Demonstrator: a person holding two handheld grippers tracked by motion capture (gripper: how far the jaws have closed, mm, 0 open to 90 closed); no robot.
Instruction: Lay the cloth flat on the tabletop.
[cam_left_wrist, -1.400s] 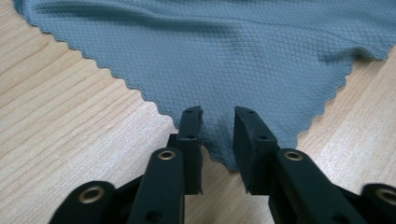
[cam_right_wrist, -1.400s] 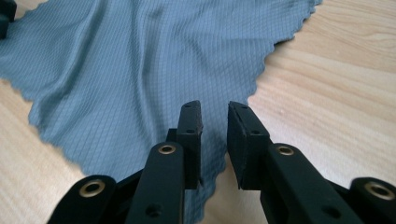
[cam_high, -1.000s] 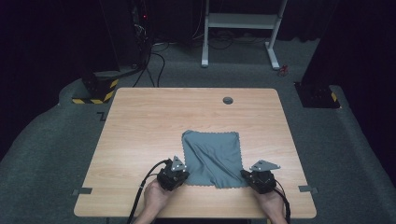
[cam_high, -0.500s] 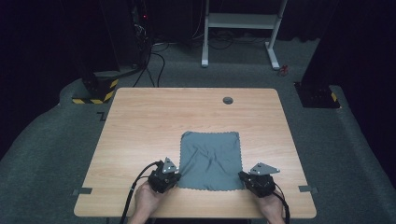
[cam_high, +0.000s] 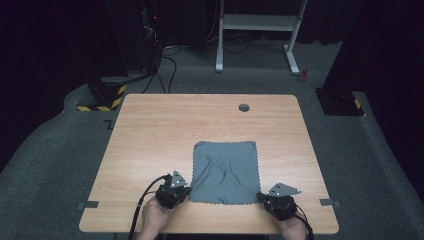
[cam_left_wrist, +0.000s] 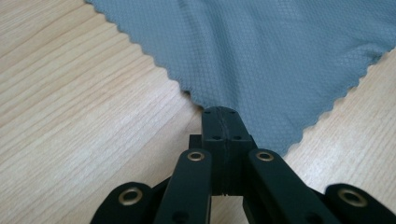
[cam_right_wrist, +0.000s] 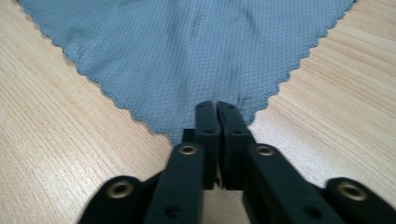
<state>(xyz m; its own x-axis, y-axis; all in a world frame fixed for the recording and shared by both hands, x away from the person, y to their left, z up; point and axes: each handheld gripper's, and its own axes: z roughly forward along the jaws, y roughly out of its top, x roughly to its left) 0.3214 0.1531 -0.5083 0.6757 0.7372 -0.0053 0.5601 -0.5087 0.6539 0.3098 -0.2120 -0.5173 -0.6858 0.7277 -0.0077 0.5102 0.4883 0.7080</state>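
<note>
Fingers of left gripper and right gripper pinched on cloth corners, cloth seemingly flatter, squarer than before

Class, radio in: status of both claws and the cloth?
Left claw, right claw shut on near corners. Grey cloth flat on table. Nothing obstructing.

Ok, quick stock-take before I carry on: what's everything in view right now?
Grey scallop-edged microfibre cloth: one, grey, spread on the near half of the table, near corners pinched.
Light wooden table: one, pale wood, centre of scene.
Round cable hole: one, dark, far edge of the tabletop.
White metal frame: one, white, on the floor beyond the table.
Left gripper: one, black, shut on the cloth's near left corner.
Right gripper: one, black, shut on the near right corner.
</note>
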